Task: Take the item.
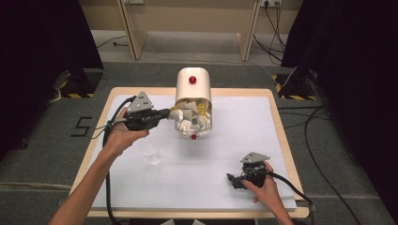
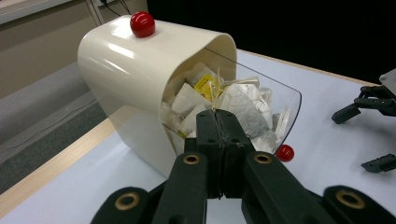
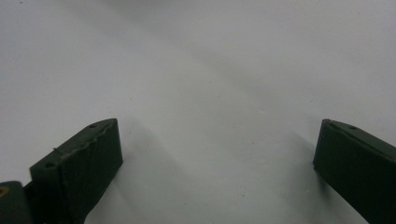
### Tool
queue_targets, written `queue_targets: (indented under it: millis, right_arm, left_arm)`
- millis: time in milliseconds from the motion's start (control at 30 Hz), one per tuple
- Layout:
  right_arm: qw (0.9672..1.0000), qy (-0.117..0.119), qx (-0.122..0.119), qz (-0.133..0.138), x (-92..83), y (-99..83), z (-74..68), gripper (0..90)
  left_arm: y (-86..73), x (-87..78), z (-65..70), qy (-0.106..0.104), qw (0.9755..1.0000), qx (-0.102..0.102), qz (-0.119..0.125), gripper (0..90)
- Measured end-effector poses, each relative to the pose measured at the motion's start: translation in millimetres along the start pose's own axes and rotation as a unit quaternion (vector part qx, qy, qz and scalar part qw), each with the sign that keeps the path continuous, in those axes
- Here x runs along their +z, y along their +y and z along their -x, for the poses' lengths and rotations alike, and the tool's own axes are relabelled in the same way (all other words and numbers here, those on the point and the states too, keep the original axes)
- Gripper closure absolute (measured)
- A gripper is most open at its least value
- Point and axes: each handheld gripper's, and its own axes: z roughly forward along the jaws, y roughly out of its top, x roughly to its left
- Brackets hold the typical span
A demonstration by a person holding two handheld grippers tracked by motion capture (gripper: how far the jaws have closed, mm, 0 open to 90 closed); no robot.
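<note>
Left hand-held gripper [image 2: 217, 122] reaching right into open front of cream box [image 1: 193, 86], jaws pressed together at pile of tea bags [image 2: 243, 109]; cannot tell if bag is pinched. Box sitting far middle of bench [image 1: 234, 187], its long side running far to near. Clear cup [image 1: 152, 151] standing near left hand. Right hand-held gripper [image 1: 236, 180] resting near right, jaws wide, holding nothing, well apart from box. Left one looking nearer for next pull.

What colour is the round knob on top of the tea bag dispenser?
Glossy red. The knob sits on the cream dispenser, clearest in the left gripper view.
</note>
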Motion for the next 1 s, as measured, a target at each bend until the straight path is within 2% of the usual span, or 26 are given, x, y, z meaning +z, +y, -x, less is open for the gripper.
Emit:
queue_targets:
  millis: [200,367,500,1000]
  right_arm:
    - [1.0,0.0,0.002,-0.001,-0.1,-0.1,-0.3,1.7]
    - [1.0,0.0,0.004,-0.001,0.0,0.0,-0.8,1.6]
    - [1.0,0.0,0.004,-0.001,0.0,0.0,-0.8,1.6]
    - [1.0,0.0,0.004,-0.001,0.0,0.0,-0.8,1.6]
  left_arm:
    - [-14.5,-12.3,-3.2,0.004,1.0,-0.006,0.0,88.2]
    - [-33.5,-28.2,-3.7,0.007,0.9998,-0.016,0.005,88.2]
    - [-45.9,-34.9,-4.0,0.014,0.9997,-0.019,0.001,88.2]
    - [-87.0,-42.0,-3.1,0.019,0.9988,-0.044,-0.008,88.1]
